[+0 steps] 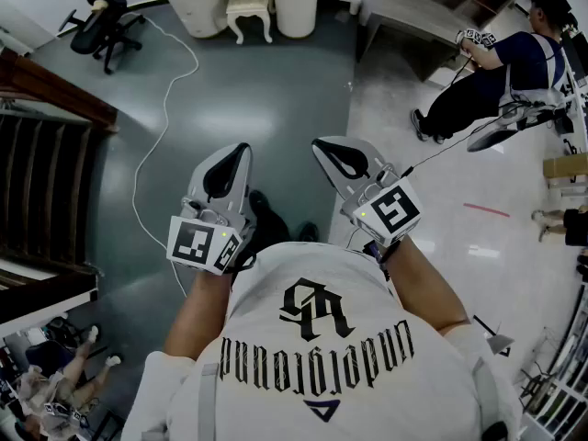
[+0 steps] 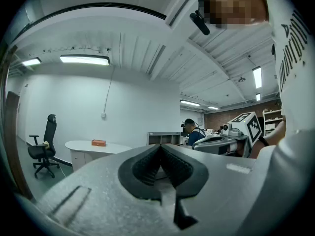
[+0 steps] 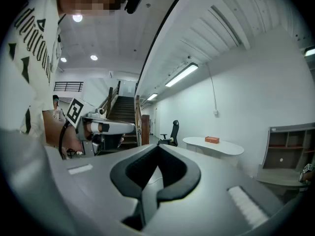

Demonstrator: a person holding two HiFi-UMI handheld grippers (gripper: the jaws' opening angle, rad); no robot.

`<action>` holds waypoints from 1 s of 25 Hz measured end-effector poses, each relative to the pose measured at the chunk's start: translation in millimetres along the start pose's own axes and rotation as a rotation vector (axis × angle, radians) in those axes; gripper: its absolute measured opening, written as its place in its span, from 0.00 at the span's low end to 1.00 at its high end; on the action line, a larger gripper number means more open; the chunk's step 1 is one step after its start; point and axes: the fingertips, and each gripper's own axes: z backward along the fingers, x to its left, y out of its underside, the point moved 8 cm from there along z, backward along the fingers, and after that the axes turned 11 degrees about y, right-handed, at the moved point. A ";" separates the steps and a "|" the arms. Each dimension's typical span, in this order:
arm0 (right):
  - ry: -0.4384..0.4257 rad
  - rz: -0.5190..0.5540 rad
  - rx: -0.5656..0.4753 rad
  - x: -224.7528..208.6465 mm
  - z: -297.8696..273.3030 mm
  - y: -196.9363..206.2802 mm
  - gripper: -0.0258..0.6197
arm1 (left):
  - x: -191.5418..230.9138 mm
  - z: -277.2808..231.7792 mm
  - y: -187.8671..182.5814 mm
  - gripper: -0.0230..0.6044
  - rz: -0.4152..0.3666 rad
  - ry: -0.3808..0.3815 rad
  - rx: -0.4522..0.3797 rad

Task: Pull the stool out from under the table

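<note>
I am holding both grippers low in front of my body, above the grey floor [image 1: 266, 99], and neither touches anything. In the left gripper view, the left gripper [image 2: 160, 147] has its dark ribbed fingers [image 2: 141, 170] pressed together at the tips. Nothing sits between them, only the hollow the pads leave behind the tips. The right gripper [image 3: 157, 149] looks the same in its own view: its fingers [image 3: 129, 173] meet at the front and nothing is pinched.

From the head view the two tools lie side by side, the left gripper [image 1: 241, 152] and the right gripper [image 1: 323, 147] pointing away from me and slightly apart.

The stool [image 1: 250, 3] is well away from both, at the far edge of the floor near the wall. It is white with curved legs and stands between the two white pedestals of the table [image 1: 197, 3]. From this steep angle I cannot tell how far its seat reaches under the tabletop.

An orange box [image 2: 99, 142] lies on the table's rounded top. A black office chair [image 1: 103, 26] stands at the far left corner of the floor, and a pale cable [image 1: 165, 108] loops across the floor from that side towards me.
</note>
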 end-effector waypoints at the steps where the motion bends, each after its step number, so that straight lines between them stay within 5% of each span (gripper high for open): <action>1: -0.001 0.000 0.002 0.0 -2.4 -1.4 0.04 | 2.6 0.3 -0.9 0.05 0.002 -0.001 0.002; 12: 0.026 -0.033 0.028 -8.1 -63.5 5.9 0.04 | 70.3 14.1 11.2 0.05 0.043 -0.059 0.024; 25: 0.067 0.028 0.033 -9.6 -225.9 -10.4 0.04 | 231.1 25.8 3.0 0.05 0.034 -0.030 0.019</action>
